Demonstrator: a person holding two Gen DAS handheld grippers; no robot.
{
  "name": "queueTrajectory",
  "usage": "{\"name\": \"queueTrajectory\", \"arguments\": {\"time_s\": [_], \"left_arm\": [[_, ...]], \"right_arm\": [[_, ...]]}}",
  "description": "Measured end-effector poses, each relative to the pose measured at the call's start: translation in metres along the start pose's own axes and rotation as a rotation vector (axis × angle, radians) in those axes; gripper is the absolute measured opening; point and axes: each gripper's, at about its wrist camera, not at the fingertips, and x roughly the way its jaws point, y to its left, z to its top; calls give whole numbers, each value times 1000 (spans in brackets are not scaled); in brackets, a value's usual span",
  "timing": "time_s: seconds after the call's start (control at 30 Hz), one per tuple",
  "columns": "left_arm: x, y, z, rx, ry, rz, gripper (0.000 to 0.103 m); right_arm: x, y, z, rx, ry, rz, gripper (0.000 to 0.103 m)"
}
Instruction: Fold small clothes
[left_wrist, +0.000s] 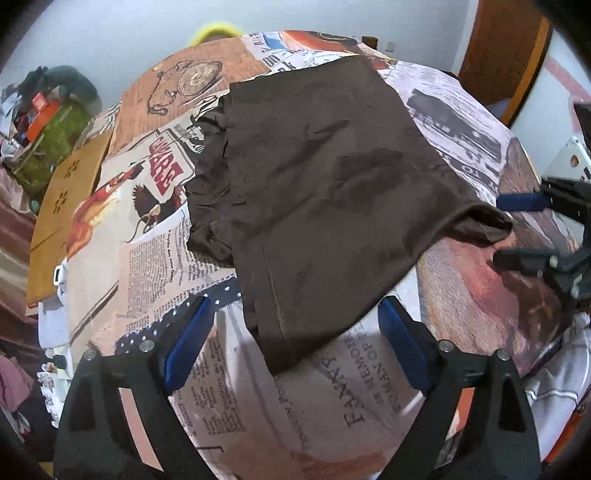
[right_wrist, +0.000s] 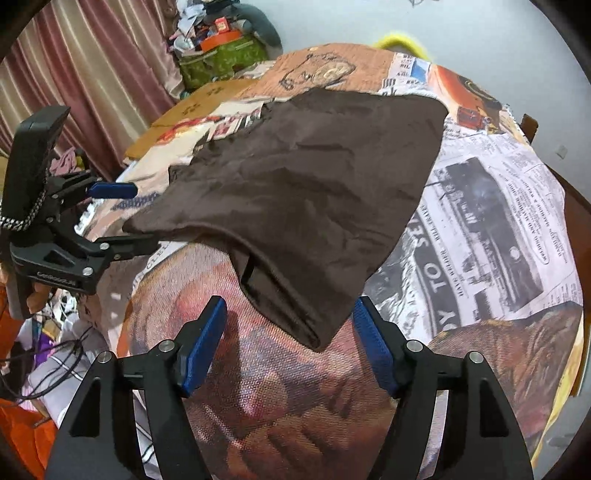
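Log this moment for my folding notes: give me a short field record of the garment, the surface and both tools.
garment: brown garment, folded, lying flat
surface: table under a newspaper-print cloth
left tool: open, nothing gripped, garment's near corner between its fingers
right tool: open, nothing gripped, a garment corner lies between its fingers
contact: no pad presses on the cloth
background: pink curtain

Folded garment (left_wrist: 325, 192) on the tablecloth (left_wrist: 369, 398), gripper at each near corner.
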Motion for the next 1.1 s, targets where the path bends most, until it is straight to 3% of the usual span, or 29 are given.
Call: {"name": "queueTrajectory", "arguments": {"time_s": [0.27, 0.53, 0.6, 0.67, 0.73, 0.8, 0.83, 0.93, 1.1], "left_arm": [[15, 14, 15, -58, -14, 18, 98], [23, 9, 28, 0, -64, 90, 98], [25, 8, 29, 15, -82, 100, 96], [27, 8, 31, 26, -91, 86, 87], [29, 6, 31, 34, -92, 59, 69], [31, 4, 33, 43, -91, 44, 58], [33, 3, 34, 46, -88, 35, 45], [37, -1, 38, 50, -77, 39, 26], [33, -2, 38, 56, -80, 36, 17]], "right_arm": [[11, -1, 2, -6, 6, -21, 68], [19, -3, 7, -14, -21, -16, 67], [21, -3, 8, -18, -29, -4, 62], [23, -3, 9, -18, -33, 17, 54], [25, -3, 10, -23, -38, 24, 47], [27, -3, 11, -24, -37, 37, 34], [27, -4, 12, -22, -38, 40, 27], [29, -3, 13, -31, -43, 33, 14], [25, -4, 16, -37, -58, 34, 9]]}}
